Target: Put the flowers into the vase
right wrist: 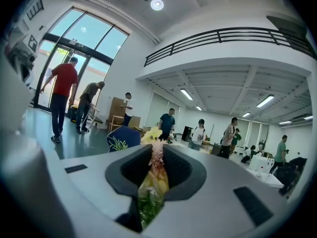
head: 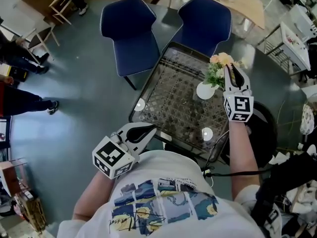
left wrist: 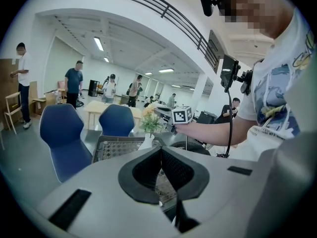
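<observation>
Your right gripper (head: 230, 71) is clamped on the flowers (head: 218, 66). In the right gripper view the pink and yellow blooms and green leaves are squeezed between the nearly closed jaws (right wrist: 157, 150). The bunch hangs over the white vase (head: 205, 90), which stands on the table (head: 173, 83) toward 3 o'clock from the table's middle. The blooms show at about 1 o'clock from the vase's mouth.

In the left gripper view the greenery (left wrist: 149, 122) sits directly on top of the vase (left wrist: 146, 142), so the stems look to be at the neck or already part-way in. No view shows how deep they go.

Your left gripper (head: 152, 129) is closed and empty. It is off the table's near corner, at about 7 o'clock from the table's middle and well away from the vase.

The pick-up is done and the bunch has been brought to the vase, so most of the task looks complete. What remains, by my reading, is to seat the stems fully, then open the right jaws and draw back without tipping the vase.
</observation>
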Available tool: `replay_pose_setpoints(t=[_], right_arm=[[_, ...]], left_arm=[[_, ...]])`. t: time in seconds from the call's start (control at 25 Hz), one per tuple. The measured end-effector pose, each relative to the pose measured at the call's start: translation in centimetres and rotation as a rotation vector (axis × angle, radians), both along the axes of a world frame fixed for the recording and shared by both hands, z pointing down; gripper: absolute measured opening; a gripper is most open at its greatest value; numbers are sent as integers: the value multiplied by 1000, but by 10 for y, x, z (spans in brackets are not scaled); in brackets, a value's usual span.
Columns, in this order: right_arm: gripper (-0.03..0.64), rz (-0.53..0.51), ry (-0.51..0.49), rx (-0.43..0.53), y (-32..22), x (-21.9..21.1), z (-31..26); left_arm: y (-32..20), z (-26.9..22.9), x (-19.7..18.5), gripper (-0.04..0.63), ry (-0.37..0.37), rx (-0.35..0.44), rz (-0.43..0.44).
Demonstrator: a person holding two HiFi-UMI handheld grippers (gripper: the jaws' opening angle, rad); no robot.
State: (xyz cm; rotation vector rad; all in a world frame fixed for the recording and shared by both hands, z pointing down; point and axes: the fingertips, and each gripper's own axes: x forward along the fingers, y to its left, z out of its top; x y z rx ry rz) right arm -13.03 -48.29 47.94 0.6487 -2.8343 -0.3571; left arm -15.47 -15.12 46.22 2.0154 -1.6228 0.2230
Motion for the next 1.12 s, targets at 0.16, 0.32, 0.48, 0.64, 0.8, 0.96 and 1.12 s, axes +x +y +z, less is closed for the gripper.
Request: replay_pose_setpoints(t=[0.16,0.32,0.48,0.64,0.8,0.96,1.12], right_arm=[[72,-18,34,-45,8,-10,30],[82,-13,57,-88,3,-7,33],[91,12,62,-91,10,3,26],[91,37,64,-76,33,13,12],[91,65,48,-79,68,26,-3],[91,41,60,-101,124,33,-8],[89,42,66,-172,185,51,-8]], left_arm=[[-2,11,-8,9,2,2,-2],[-13,-1,-8,9,6,9,7],[-7,-10,-4,9,8,25,26],[14,-16,-1,9,6,37,57],[38,-23,1,9,4,53,96],[73,-30,9,9,20,72,126],[104,-34,20,9,29,86,183]])
